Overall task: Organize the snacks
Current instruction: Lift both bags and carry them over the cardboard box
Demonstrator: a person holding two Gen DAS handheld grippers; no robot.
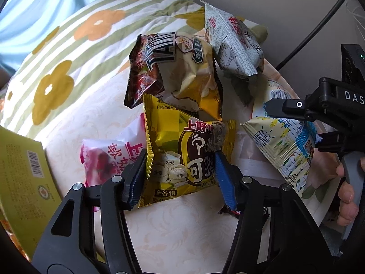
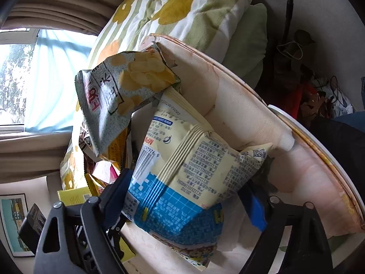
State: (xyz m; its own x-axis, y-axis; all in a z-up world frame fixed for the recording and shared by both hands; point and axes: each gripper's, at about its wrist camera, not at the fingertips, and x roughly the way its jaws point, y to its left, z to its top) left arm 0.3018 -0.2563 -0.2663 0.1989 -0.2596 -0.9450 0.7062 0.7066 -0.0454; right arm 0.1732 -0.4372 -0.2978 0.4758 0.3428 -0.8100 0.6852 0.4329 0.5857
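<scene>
In the left wrist view, a yellow-green box (image 1: 25, 171) lies at your lower left edge. Next to it, toward the middle, a pink packet (image 1: 109, 157) rests on the cream patterned surface (image 1: 182, 228). The floral quilt (image 1: 68, 52) fills the upper left.

Your left tongs (image 1: 180, 166) stand at lower centre. Their blue pads (image 1: 224, 178) bracket the yellow snack bag (image 1: 182, 150), one on each side edge. Whether the pads press it or only flank it cannot be told.

Above that bag leans a brown-and-gold chip bag (image 1: 173, 73). To its upper right stands a grey-green chip bag (image 1: 235, 43).

At the right, your right tongs (image 1: 303, 125) meet the cream-and-blue snack bag (image 1: 282, 146). The hand (image 1: 349, 194) grips the handle at the right edge.

In the right wrist view, the grey-green chip bag (image 2: 121, 96) sits upper left of centre. The cream-and-blue snack bag (image 2: 194, 159) fills the centre between the right tongs (image 2: 189, 203). The left finger touches the bag's edge; the right pad's contact is hidden. A curved pale rim (image 2: 296, 137) runs along the right.
</scene>
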